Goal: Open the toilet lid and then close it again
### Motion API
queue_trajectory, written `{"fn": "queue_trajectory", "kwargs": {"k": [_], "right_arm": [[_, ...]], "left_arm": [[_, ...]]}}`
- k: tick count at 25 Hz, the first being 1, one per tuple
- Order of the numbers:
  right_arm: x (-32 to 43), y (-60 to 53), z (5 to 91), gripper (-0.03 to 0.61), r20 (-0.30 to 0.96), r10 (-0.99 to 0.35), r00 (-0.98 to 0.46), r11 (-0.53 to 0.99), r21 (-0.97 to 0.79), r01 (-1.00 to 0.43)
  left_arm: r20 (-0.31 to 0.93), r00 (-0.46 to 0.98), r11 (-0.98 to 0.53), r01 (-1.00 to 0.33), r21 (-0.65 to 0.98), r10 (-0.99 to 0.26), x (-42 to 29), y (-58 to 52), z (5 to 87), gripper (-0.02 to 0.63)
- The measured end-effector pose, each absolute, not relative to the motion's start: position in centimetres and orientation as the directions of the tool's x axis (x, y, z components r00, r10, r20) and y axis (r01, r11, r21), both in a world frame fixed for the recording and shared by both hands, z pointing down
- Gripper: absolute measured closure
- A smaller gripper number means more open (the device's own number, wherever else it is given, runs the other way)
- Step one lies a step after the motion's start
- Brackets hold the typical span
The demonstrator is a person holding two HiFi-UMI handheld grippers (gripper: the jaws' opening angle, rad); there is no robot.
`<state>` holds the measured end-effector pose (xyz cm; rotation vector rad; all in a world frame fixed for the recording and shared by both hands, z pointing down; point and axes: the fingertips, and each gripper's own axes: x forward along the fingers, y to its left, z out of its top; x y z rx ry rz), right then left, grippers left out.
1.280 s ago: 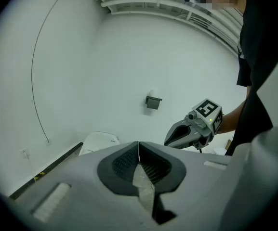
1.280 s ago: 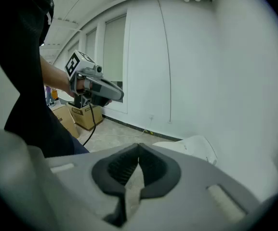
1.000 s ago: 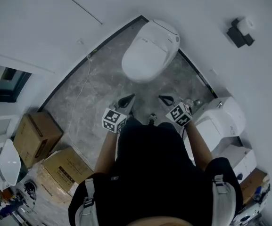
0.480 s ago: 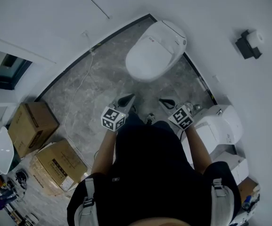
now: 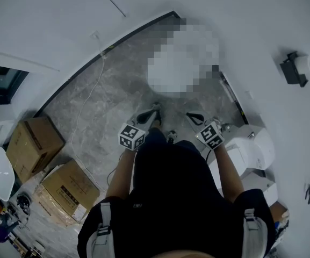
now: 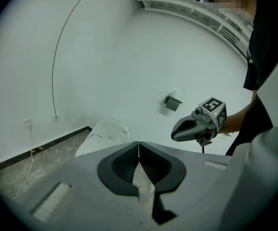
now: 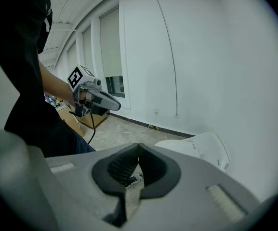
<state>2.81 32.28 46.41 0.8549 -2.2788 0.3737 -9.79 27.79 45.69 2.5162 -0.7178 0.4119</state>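
The white toilet [image 6: 105,134] stands against the wall with its lid down, also visible in the right gripper view as the toilet [image 7: 196,148]; in the head view a blur covers it. My left gripper [image 5: 156,107] and right gripper [image 5: 188,114] are held side by side over the grey floor, a short way in front of the toilet and touching nothing. Seen along their own jaws, the left gripper [image 6: 139,146] and the right gripper [image 7: 139,148] are both shut with nothing between the pads.
Two cardboard boxes [image 5: 34,144] [image 5: 69,190] sit at the left. Another white toilet [image 5: 249,149] stands close on my right. A paper holder [image 5: 294,69] hangs on the right wall. A thin cable [image 5: 87,95] runs from a wall socket [image 6: 28,124] across the floor.
Both grippers have moved forward and a little down, closer to the toilet. Their jaws stayed shut.
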Motion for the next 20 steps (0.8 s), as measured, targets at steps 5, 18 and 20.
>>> {"fn": "queue_trajectory", "kwargs": {"k": [5, 18, 20], "right_arm": [[3.0, 27.3, 47.2, 0.575, 0.698, -0.456, -0.552, 0.744, -0.041, -0.667], [4.6, 18.8, 49.7, 0.575, 0.751, -0.465, -0.469, 0.68, -0.036, -0.732], [5.4, 18.3, 50.0, 0.575, 0.757, -0.472, -0.451, 0.66, -0.036, -0.75]], "left_arm": [[0.438, 0.819, -0.734, -0.547, 0.402, -0.37, -9.9, 22.7, 48.2, 0.6], [0.522, 0.83, -0.757, -0.468, 0.456, -0.198, -10.4, 13.9, 55.6, 0.6], [0.533, 0.827, -0.754, -0.463, 0.466, -0.179, -10.2, 13.0, 57.0, 0.6]]}}
